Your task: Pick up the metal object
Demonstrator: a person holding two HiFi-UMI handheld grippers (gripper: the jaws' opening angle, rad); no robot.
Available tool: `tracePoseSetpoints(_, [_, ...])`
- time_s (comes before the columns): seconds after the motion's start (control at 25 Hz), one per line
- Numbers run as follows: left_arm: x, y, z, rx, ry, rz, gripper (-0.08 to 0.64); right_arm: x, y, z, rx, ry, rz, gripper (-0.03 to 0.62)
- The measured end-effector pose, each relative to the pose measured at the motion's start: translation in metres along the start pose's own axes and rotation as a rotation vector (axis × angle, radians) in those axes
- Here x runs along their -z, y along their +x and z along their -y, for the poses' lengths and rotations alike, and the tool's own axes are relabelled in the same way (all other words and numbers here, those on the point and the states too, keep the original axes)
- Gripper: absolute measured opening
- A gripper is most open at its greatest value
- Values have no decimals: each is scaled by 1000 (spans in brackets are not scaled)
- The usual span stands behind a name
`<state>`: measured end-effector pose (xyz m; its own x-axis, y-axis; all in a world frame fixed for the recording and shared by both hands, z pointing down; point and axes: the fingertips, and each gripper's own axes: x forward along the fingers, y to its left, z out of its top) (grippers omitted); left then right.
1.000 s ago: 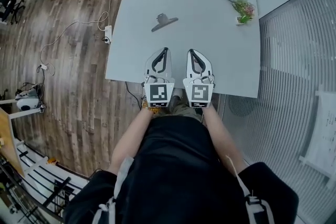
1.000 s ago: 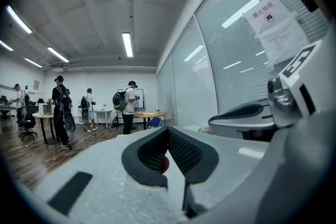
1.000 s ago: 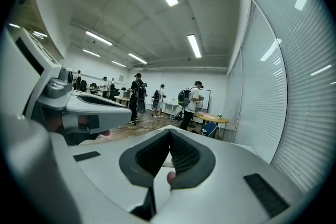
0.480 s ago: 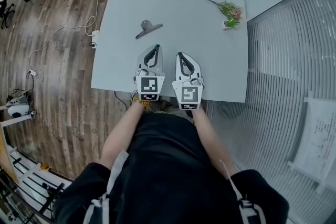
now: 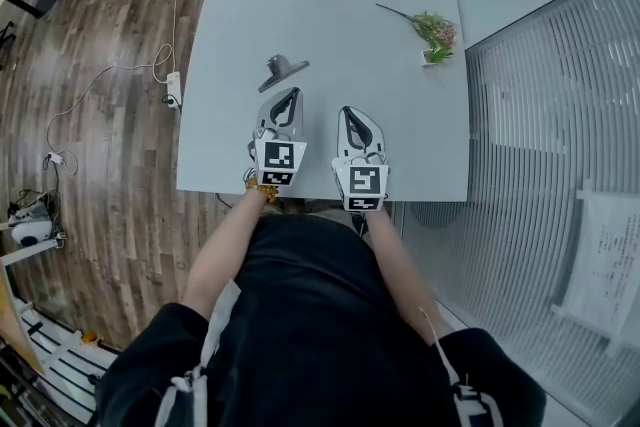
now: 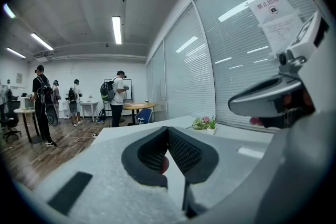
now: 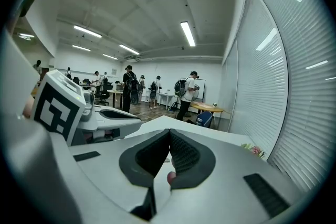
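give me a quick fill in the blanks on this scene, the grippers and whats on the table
1. The left gripper and the right gripper both have their jaws ____.
2. The metal object lies on the table, nearer the ____ of the two grippers.
3. In the head view, the flowers sit near the table's ____ edge.

Missing words: shut, left, right

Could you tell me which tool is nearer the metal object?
Left. The left tool stops just short of the metal object; the right tool is farther back and off to the right.
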<state>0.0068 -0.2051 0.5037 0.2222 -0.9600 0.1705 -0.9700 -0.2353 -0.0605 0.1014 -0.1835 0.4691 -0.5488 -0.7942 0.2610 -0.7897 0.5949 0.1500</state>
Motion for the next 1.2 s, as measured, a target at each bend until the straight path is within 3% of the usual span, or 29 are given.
tracePoseSetpoints(0.4, [42, 12, -40, 30, -10, -48, 2, -5, 27, -28, 23, -16, -30, 0])
tracePoseSetpoints(0.84, [129, 26, -81, -8, -23, -202, 17, -2, 43, -32, 72, -14, -50, 0])
tracePoseSetpoints(1.0, [154, 28, -86, -3, -36, -249, 32, 1, 47, -32, 85, -15, -63, 0])
tracePoseSetpoints(1.2, [177, 37, -78, 34, 4, -294, 43, 1, 53, -29, 76, -39, -80, 0])
